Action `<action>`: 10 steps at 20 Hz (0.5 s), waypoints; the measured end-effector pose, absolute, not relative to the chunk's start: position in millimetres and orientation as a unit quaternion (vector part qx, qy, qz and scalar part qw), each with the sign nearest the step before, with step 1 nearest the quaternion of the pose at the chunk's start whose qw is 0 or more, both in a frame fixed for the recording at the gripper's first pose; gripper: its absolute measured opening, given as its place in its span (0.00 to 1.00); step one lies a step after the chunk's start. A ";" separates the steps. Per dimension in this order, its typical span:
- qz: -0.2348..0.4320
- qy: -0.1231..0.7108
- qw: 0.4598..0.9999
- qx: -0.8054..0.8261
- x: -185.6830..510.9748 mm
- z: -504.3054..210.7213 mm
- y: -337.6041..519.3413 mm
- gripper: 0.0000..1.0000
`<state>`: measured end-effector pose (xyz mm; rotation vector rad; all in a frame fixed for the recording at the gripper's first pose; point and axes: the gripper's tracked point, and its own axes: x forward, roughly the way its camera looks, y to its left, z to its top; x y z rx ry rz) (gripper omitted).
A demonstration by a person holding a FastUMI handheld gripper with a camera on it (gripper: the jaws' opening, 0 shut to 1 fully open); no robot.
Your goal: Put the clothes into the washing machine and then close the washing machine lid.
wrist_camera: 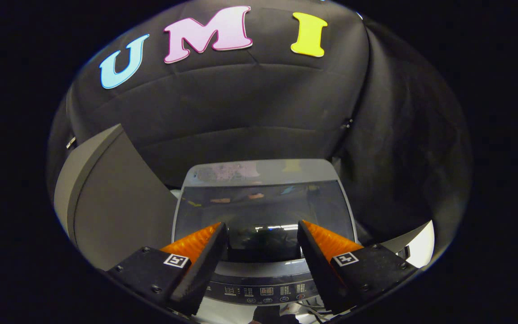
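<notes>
Out past the left finger stands a big grey panel. It is tilted, and its curved edge comes down close to the left side of the washing machine. The gap between that edge and the machine is thin.

Just ahead of the fingers sits the washing machine, seen from above. Its lid is down flat. The lid is dark glass with a grey frame, and it is shiny, so lights show in it. The front edge of the lid runs across between the two fingertips. Nearer than that edge, low between the fingers, is the button panel with small buttons in a row.

Beyond the machine hangs the black cloth wall. It is close behind the back edge of the lid. Past the right finger the cloth folds round the right side of the machine, and a small white patch shows by it. I cannot tell what that patch is.

Above the lid there is open room.

The gripper has its fingers spread wide apart. Nothing is between them and they hold nothing. Whether the tips touch the lid I cannot tell. The left finger and the right finger both point at the lid
</notes>
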<state>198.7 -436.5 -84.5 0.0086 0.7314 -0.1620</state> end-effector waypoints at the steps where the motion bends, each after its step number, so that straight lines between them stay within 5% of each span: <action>1: -0.078 0.342 0.936 0.005 200.6 -70.7 -434.0 1.00; 10: -0.061 0.127 0.989 0.038 206.0 98.3 -397.3 1.00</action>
